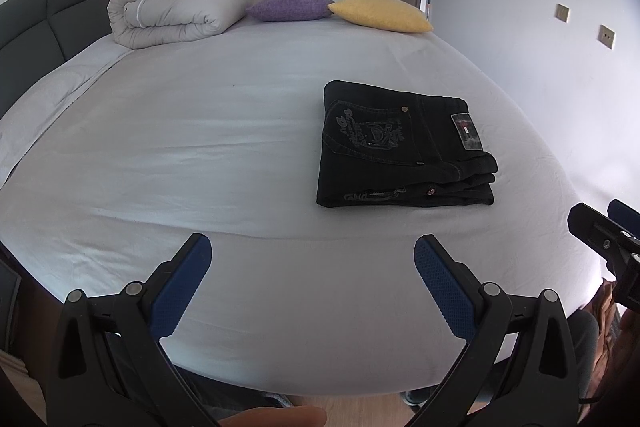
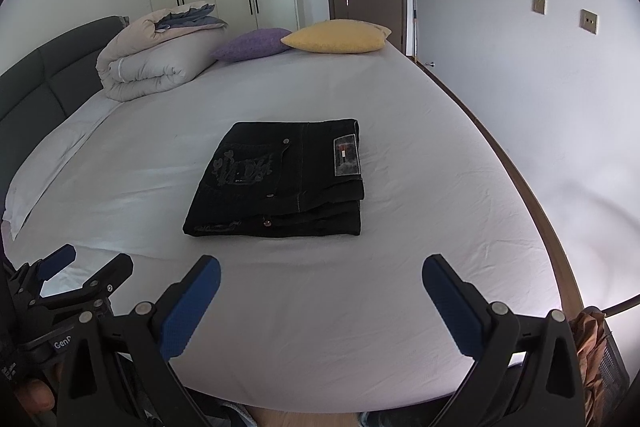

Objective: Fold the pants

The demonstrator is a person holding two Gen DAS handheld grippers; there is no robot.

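Black jeans [image 1: 404, 147] lie folded into a compact rectangle on the white bed sheet [image 1: 200, 147], back pocket embroidery and a waistband patch facing up. They also show in the right wrist view [image 2: 284, 181], centred on the bed [image 2: 420, 227]. My left gripper [image 1: 312, 251] is open and empty above the bed's near edge, left of and short of the jeans. My right gripper [image 2: 320, 271] is open and empty, held back from the jeans' near edge. The right gripper shows at the right edge of the left wrist view [image 1: 600, 227]; the left one shows at the lower left [image 2: 84, 263].
A rolled beige duvet [image 1: 176, 7] lies by the dark headboard [image 1: 48, 15]. A purple cushion [image 1: 290, 7] and a yellow cushion [image 1: 380, 13] lie at the far side. A wall [image 2: 540, 87] runs along the bed's right side. Wooden floor [image 1: 360, 407] shows below the near edge.
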